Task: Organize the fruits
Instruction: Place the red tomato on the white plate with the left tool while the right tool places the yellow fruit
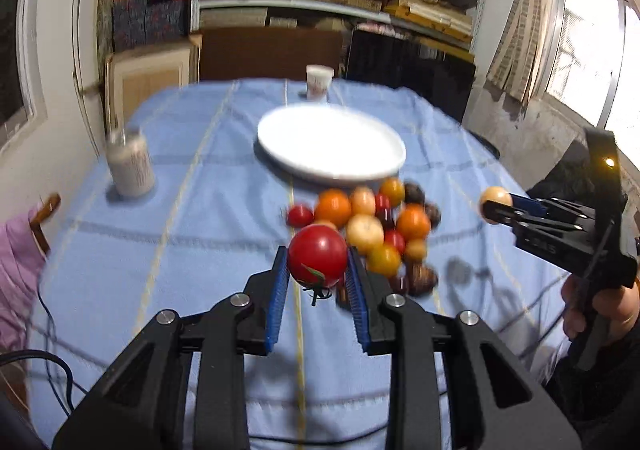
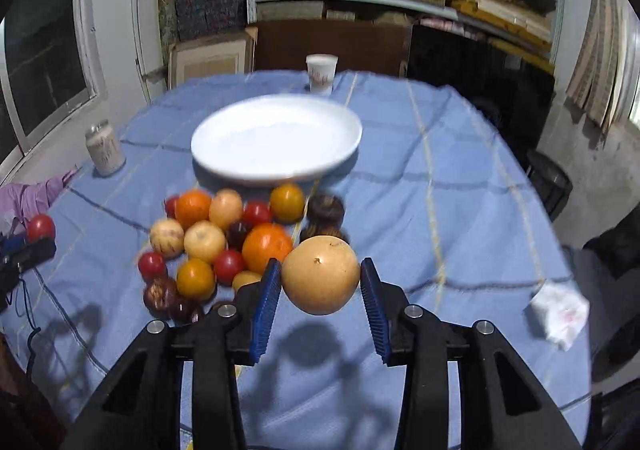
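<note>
My left gripper (image 1: 318, 270) is shut on a red tomato (image 1: 317, 256) and holds it above the blue tablecloth, in front of the fruit pile (image 1: 372, 226). My right gripper (image 2: 320, 286) is shut on a tan round fruit (image 2: 321, 274), lifted above the cloth to the right of the pile (image 2: 224, 238). In the left wrist view the right gripper (image 1: 496, 205) shows at the right with the tan fruit (image 1: 494, 198). An empty white plate (image 1: 332, 143) (image 2: 276, 137) lies beyond the pile. The pile holds several red, orange, yellow and dark fruits.
A can (image 1: 130, 165) (image 2: 105, 147) stands at the table's left. A paper cup (image 1: 319, 81) (image 2: 321, 73) stands at the far edge. A crumpled white tissue (image 2: 558, 314) lies at the right. Cables (image 1: 48, 362) trail at the left edge. Shelves fill the back wall.
</note>
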`<state>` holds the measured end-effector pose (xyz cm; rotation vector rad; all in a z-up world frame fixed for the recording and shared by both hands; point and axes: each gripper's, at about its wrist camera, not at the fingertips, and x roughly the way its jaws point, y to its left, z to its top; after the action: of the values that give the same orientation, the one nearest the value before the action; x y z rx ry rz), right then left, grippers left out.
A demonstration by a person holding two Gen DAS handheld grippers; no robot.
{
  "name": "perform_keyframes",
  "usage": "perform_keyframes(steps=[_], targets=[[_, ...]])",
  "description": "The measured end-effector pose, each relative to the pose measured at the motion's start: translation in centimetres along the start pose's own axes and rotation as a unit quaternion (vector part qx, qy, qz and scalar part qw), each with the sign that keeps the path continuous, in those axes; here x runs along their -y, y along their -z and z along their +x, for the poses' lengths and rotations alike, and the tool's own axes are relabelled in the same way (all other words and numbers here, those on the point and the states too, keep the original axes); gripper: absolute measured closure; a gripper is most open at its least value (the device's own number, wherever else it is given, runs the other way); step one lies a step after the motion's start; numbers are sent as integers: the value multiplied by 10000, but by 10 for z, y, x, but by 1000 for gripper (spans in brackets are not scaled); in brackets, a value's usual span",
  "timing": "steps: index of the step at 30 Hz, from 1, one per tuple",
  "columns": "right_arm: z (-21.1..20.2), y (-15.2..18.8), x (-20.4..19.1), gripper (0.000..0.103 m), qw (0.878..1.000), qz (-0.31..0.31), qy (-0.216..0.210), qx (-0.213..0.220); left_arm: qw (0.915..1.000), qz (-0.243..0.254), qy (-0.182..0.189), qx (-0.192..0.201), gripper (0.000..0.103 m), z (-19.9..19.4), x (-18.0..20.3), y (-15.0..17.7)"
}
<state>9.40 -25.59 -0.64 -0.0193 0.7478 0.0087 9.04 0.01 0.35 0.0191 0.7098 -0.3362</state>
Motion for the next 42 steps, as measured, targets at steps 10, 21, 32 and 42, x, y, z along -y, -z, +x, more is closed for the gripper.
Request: perform_keyframes(steps=[10, 21, 32, 42], targets=[[65, -88, 9, 62, 9992, -210, -345, 39, 9995, -50, 72, -293, 75, 108, -2, -108], [201, -141, 8, 62, 9974, -179, -581, -380, 9947, -427, -175, -924, 75, 256, -38, -153], [226, -143, -2, 43, 9969, -140, -687, -354, 9924, -601, -413, -991, 38, 288, -52, -157], [122, -107, 10, 42, 9980, -172, -600, -27, 9963, -431, -433, -612, 22, 185, -39, -128]])
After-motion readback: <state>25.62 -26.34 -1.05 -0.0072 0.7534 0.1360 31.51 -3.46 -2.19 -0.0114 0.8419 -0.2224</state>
